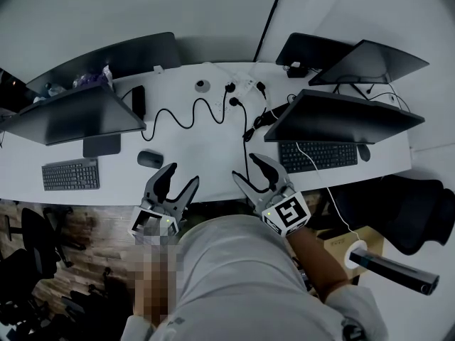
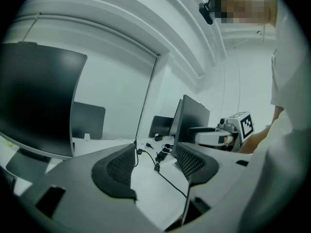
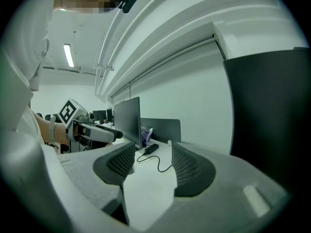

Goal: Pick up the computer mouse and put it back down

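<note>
A person in a pale shirt (image 1: 234, 283) stands at a long white desk (image 1: 206, 151), holding a grey two-jaw gripper in each hand. The left gripper (image 1: 179, 178) hovers over the near edge of the desk with its jaws spread and nothing between them; its own view shows only bare desktop and a thin black cable in the gap. The right gripper (image 1: 249, 169), carrying a cube with a black-and-white square marker, is level with it a little to the right. Its jaws are also parted and empty.

The small dark grey oval computer mouse (image 1: 149, 158) lies on the desk just ahead of the left gripper and slightly to its left, close to the jaw tips but not touching them.

Left of the mouse sits a dark grey keyboard (image 1: 70, 174) below a wide black monitor (image 1: 75, 116). A wavy black cable (image 1: 185, 112) snakes across the middle of the desk. To the right stand a second black monitor (image 1: 341, 116) and another dark keyboard (image 1: 318, 155). A black office chair (image 1: 419, 212) is at the far right.
</note>
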A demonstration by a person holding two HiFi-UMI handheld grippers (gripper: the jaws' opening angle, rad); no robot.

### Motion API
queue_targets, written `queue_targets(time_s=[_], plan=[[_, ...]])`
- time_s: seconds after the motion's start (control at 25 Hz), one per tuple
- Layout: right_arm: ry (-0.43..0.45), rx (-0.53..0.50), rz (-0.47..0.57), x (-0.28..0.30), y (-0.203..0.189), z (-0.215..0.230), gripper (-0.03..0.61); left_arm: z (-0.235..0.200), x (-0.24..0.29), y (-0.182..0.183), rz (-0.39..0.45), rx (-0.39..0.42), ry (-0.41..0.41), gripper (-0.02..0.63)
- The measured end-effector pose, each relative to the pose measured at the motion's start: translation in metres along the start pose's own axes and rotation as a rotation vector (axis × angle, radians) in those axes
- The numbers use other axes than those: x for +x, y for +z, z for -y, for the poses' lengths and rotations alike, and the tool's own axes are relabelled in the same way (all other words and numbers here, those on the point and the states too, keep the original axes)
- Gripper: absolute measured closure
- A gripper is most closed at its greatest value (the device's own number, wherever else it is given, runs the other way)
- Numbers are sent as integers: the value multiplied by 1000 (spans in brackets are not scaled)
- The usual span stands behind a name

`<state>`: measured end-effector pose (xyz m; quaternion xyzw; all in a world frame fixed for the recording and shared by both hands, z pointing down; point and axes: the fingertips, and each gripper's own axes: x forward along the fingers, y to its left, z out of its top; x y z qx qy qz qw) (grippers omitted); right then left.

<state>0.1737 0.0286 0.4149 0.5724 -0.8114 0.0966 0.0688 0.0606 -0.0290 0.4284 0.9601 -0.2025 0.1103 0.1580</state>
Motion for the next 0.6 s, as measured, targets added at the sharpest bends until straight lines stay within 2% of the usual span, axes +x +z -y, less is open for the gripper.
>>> queue_targets(time_s=[0.6], plan=[[-22,23,-17,-11,-15,1,339,8,0,-8,-17,4,9,347]])
